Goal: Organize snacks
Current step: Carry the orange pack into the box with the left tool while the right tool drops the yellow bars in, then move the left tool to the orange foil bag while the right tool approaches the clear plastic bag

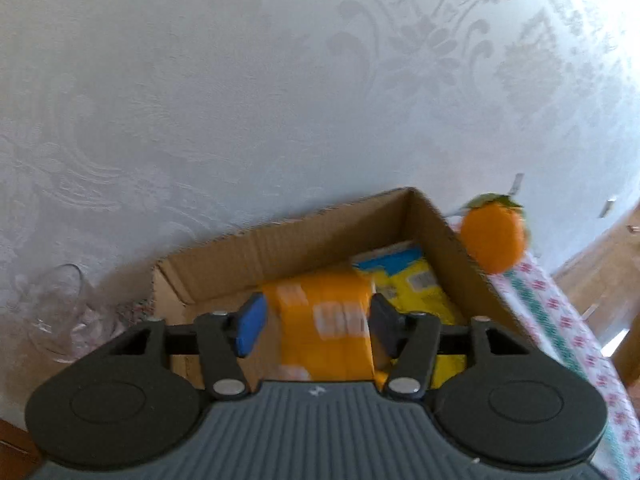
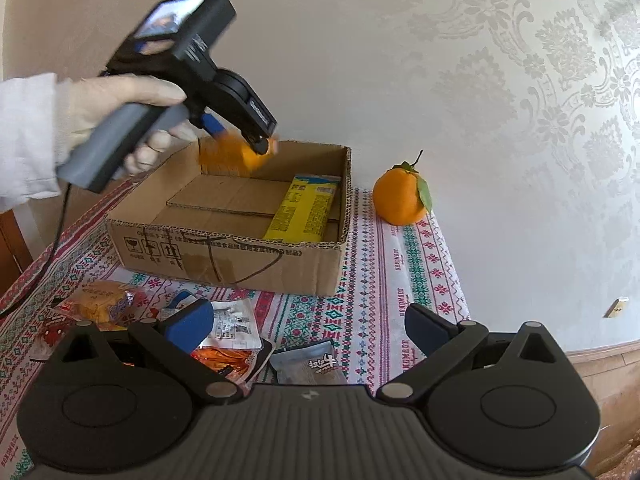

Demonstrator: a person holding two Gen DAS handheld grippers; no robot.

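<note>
An open cardboard box point(image 1: 280, 240) point(image 2: 224, 256) stands on the patterned tablecloth point(image 2: 400, 280), with a yellow snack packet point(image 1: 416, 280) point(image 2: 304, 208) lying flat at its right side. My left gripper point(image 1: 316, 324) point(image 2: 240, 140) hangs over the box's far left corner. A blurred orange packet point(image 1: 328, 344) point(image 2: 228, 156) sits between its parted jaws, and the blue pad stands a little off it. My right gripper point(image 2: 308, 326) is open wide and empty, low over loose snack packets in front of the box.
In front of the box lie a bread packet point(image 2: 100, 300), a white and red packet point(image 2: 228, 332) and a dark packet point(image 2: 316, 368). An orange fruit point(image 2: 400, 196) point(image 1: 494, 236) with a leaf stands right of the box. A clear glass point(image 1: 60, 312) sits left of it, against the wall.
</note>
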